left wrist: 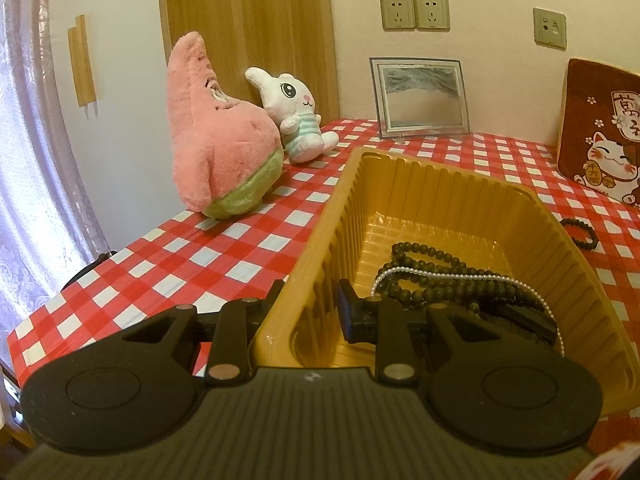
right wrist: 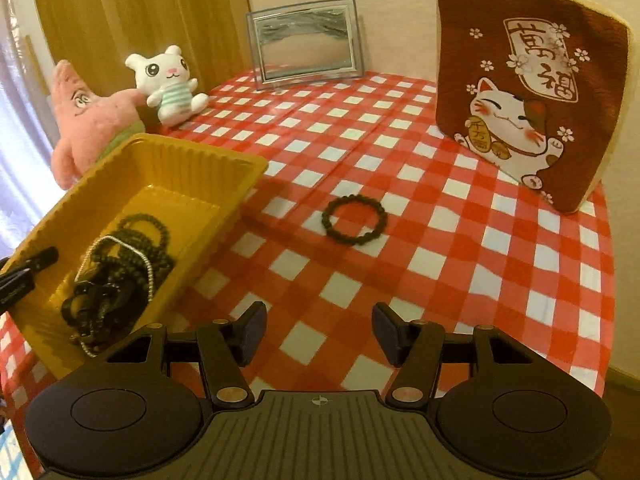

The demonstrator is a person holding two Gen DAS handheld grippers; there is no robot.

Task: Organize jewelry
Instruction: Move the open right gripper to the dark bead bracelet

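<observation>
Left wrist view: we see our left gripper (left wrist: 310, 306) straddling the near left wall of the yellow tray (left wrist: 316, 240), one finger (left wrist: 350, 312) inside and the other outside against the rim, so the jaws are closed on that wall. In the tray's near right part lies a heap of dark bead strands (left wrist: 432, 276) with a pearl string (left wrist: 480, 278) draped over it, beside a dark object we cannot make out. The tray's far half is bare floor, ribbed walls all round.

In the right wrist view, our right gripper (right wrist: 319, 334) hangs above the checked tablecloth (right wrist: 420, 240) with its fingers well apart and nothing between them. Ahead of it a dark bead bracelet (right wrist: 354, 220) lies flat on the cloth, alone, well apart from the tray's right wall and short of the cat cushion (right wrist: 528, 92) standing at the far right. Open cloth surrounds the bracelet on every side.

Along the far edge sit a pink plush (left wrist: 216, 132), a white rabbit toy (left wrist: 296, 116) leaning on it, and a picture frame (left wrist: 420, 96) against the wall. The table's left edge falls away beside a curtain (left wrist: 28, 160).
</observation>
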